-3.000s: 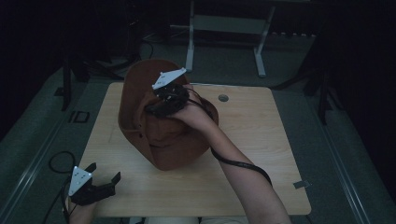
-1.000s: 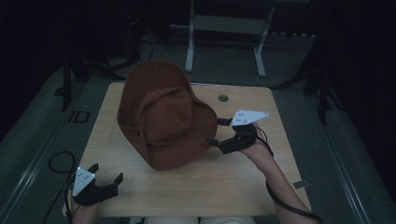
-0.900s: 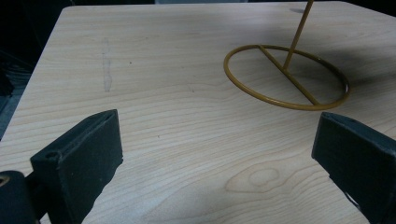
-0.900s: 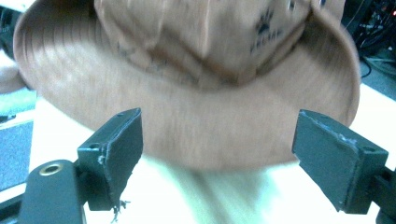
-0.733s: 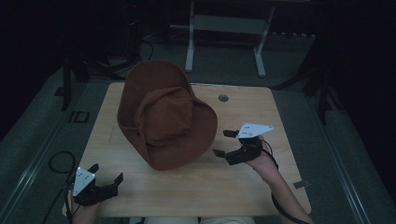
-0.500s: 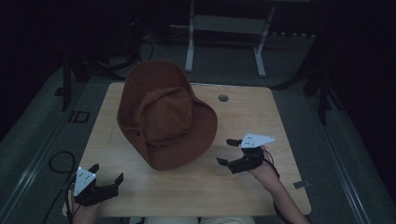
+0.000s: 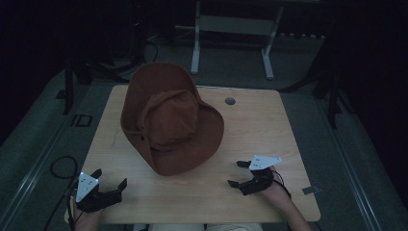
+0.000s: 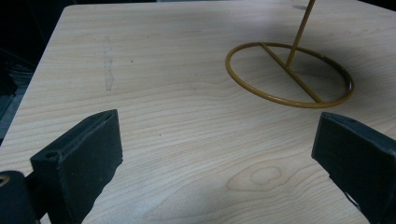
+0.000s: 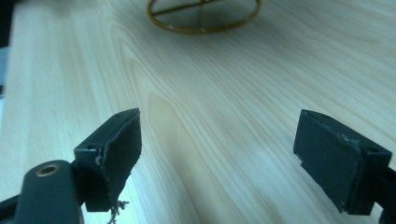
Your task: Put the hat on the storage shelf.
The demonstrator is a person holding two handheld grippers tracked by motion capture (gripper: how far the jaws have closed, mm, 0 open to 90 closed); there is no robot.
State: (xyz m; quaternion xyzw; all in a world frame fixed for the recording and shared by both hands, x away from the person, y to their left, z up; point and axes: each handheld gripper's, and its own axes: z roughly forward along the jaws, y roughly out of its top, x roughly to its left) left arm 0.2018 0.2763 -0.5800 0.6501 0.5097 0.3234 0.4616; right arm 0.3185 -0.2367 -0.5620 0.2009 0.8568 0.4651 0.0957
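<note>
Hat: a brown wide-brimmed hat [image 7: 168, 122] sat over the left-centre of the table, raised above the wood.
Stand: a thin yellow wire stand [image 8: 289, 74], a ring base with an upright rod, stood on the table.
Table: light wooden table [image 7: 269, 130], with a small round fitting [image 7: 230, 101] near its far edge.
Left gripper: the left gripper [image 7: 109, 179] lay at the near left corner, jaws spread wide, holding nothing.
Right gripper: the right gripper [image 7: 236, 174] rested near right, well apart from the hat, jaws wide and empty.

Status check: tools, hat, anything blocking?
Both tools, left and right, open, empty. Brown hat perched on gold wire stand. Nothing in the way.
</note>
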